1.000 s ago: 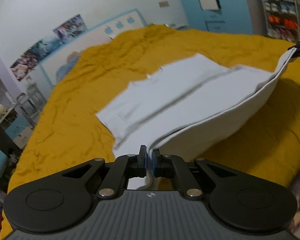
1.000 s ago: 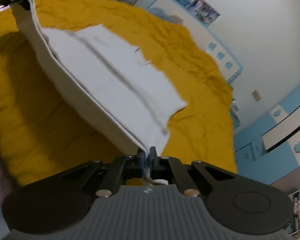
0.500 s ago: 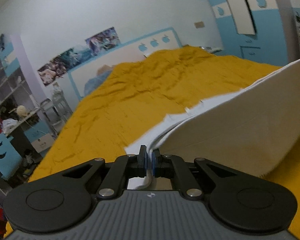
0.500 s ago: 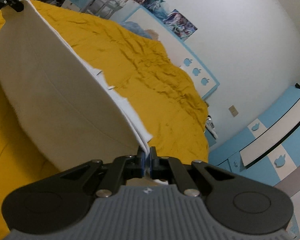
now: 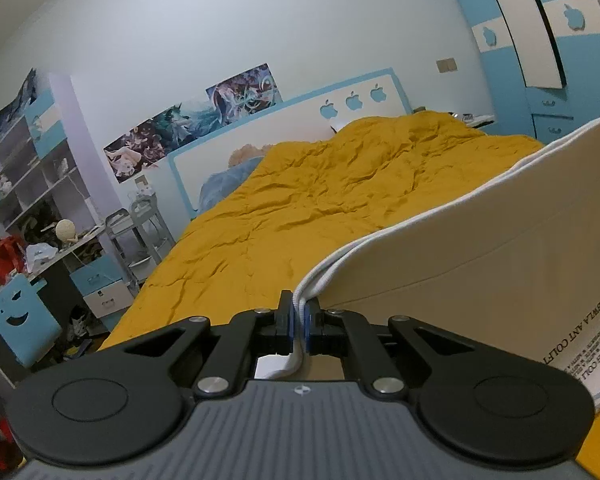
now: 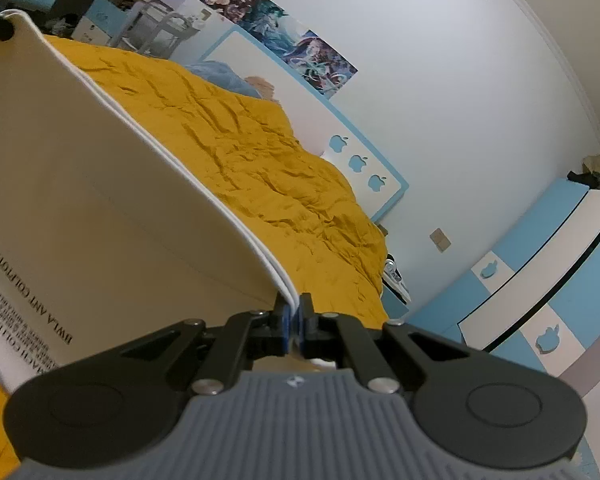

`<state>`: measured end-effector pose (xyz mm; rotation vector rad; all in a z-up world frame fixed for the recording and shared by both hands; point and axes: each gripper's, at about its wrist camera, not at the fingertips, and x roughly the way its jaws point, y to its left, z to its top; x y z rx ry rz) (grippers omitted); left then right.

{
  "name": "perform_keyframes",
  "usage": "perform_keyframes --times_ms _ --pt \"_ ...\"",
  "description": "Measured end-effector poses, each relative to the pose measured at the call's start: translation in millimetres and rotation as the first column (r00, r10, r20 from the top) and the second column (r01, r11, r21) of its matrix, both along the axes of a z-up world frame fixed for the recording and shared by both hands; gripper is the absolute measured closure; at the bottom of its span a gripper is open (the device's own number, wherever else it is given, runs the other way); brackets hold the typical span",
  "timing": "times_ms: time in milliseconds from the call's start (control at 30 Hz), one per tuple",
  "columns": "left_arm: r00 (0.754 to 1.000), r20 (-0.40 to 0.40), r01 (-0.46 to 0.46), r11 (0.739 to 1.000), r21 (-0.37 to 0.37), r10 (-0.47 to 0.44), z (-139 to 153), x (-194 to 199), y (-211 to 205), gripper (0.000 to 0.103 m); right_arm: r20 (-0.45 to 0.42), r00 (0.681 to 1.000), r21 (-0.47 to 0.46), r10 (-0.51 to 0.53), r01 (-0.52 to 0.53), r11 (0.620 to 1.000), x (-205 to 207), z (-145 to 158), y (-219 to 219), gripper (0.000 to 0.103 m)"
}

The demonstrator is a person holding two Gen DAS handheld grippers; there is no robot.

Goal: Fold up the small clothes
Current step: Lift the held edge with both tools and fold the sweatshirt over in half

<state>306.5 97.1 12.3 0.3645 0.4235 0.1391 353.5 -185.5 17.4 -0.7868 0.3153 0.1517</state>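
My left tool is clenched on the doubled white hem of a white garment; the blue pads pinch the rolled edge at the lower middle of the left wrist frame, and a short tail of cloth hangs down behind them. From that grip the garment rises and spreads to the right, filling the right half of the frame as a taut sheet lifted off the bed, its top edge climbing to the upper right border. Black printed lettering shows on it at the lower right, reading sideways.

My right tool is clenched on the same garment, at the other end of that hem. In the right wrist frame the pads grip the two-layer edge at the lower middle, and the cloth fans away to the left, covering the left half of the frame. The hem runs as a white line from the pads up to the upper left corner, where a dark shape holds the far corner; it looks like my left tool, though it is too cropped to be sure. The same black lettering sits at the left edge.

The garment hangs stretched between the two tools, above the yellow bedspread, which lies crumpled beyond and below it, reaching back to the white and blue headboard with apple cut-outs.
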Motion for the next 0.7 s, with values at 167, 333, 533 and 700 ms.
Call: perform_keyframes --times_ms 167,333,533,700 --pt "0.996 -0.086 0.017 1.000 -0.010 -0.018 -26.1 45.0 11.2 0.098 -0.053 0.999 0.002 -0.007 0.007 1.000 70.4 -22.5 14.2 0.103" --pt "0.975 -0.215 0.048 0.998 -0.044 -0.056 -66.1 86.9 27.6 0.098 -0.144 0.990 -0.027 -0.008 0.004 1.000 128.4 -72.2 25.2 0.103" --pt "0.946 -0.316 0.050 0.997 -0.056 -0.065 -109.2 124.5 37.4 0.098 -0.235 0.972 -0.041 -0.020 0.010 0.999 186.8 -133.6 35.4 0.103" --pt "0.930 -0.360 0.060 0.997 -0.041 -0.071 -132.7 139.1 40.9 0.098 -0.294 0.955 -0.015 -0.028 0.024 1.000 227.8 -169.9 36.6 0.103"
